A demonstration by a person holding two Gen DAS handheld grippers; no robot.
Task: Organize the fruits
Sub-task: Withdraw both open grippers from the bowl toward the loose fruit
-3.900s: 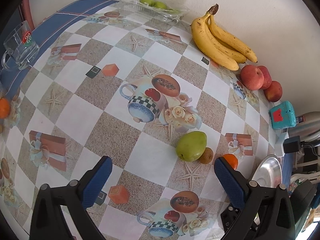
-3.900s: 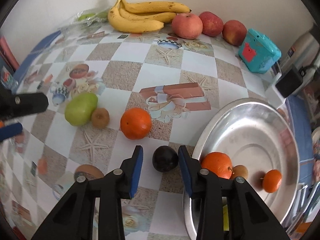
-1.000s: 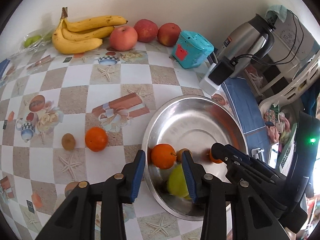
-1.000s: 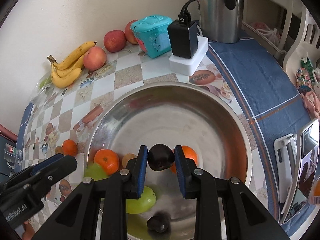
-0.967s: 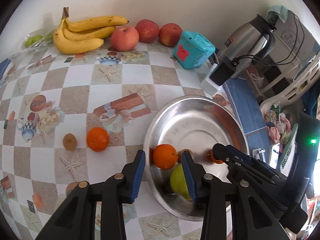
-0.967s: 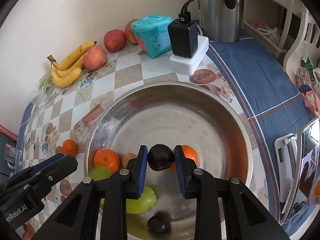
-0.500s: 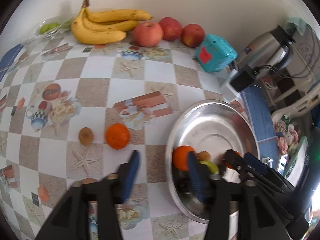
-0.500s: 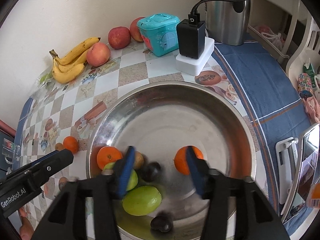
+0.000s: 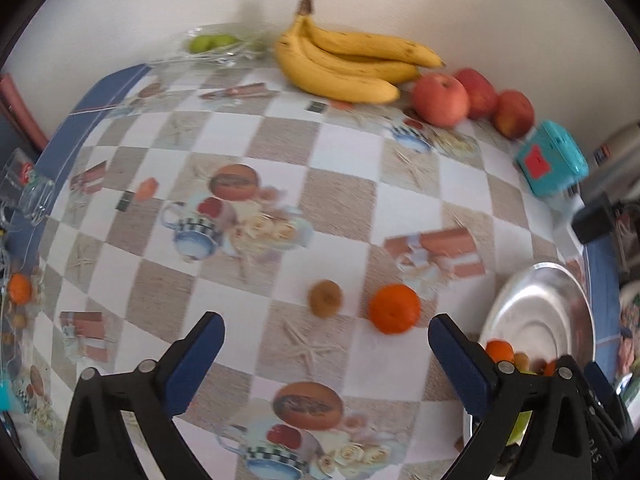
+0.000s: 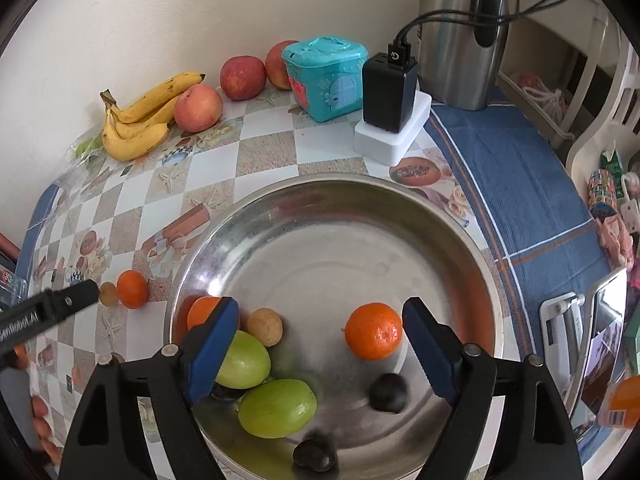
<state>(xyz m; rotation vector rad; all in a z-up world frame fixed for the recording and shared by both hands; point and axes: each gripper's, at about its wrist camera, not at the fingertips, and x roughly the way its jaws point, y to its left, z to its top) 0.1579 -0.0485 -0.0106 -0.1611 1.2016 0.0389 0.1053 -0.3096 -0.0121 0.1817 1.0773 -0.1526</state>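
Observation:
My left gripper (image 9: 326, 340) is open and empty, low over the checkered tablecloth. Just beyond its fingers lie a small brown kiwi (image 9: 325, 297) and an orange (image 9: 394, 308). My right gripper (image 10: 320, 332) is open and empty above the steel bowl (image 10: 400, 208). In the bowl lie two green pears (image 10: 276, 402), an orange (image 10: 373, 331), a second orange (image 10: 202, 312) half hidden by my left finger, a brown kiwi (image 10: 264, 326) and two dark plums (image 10: 387, 392). The bowl's rim also shows at the right of the left wrist view (image 9: 560, 280).
Bananas (image 9: 344, 68) and three red apples (image 9: 440, 100) line the back wall, with a teal box (image 9: 550, 164) beside them. A black charger on a white block (image 10: 390, 92) and a steel kettle (image 10: 460, 32) stand behind the bowl. A glass mug (image 9: 24, 192) sits at the far left.
My right gripper opened and dropped the dark plum into the bowl. My left gripper released the green pear in the bowl, opened wide and swung left toward the kiwi and orange on the table.

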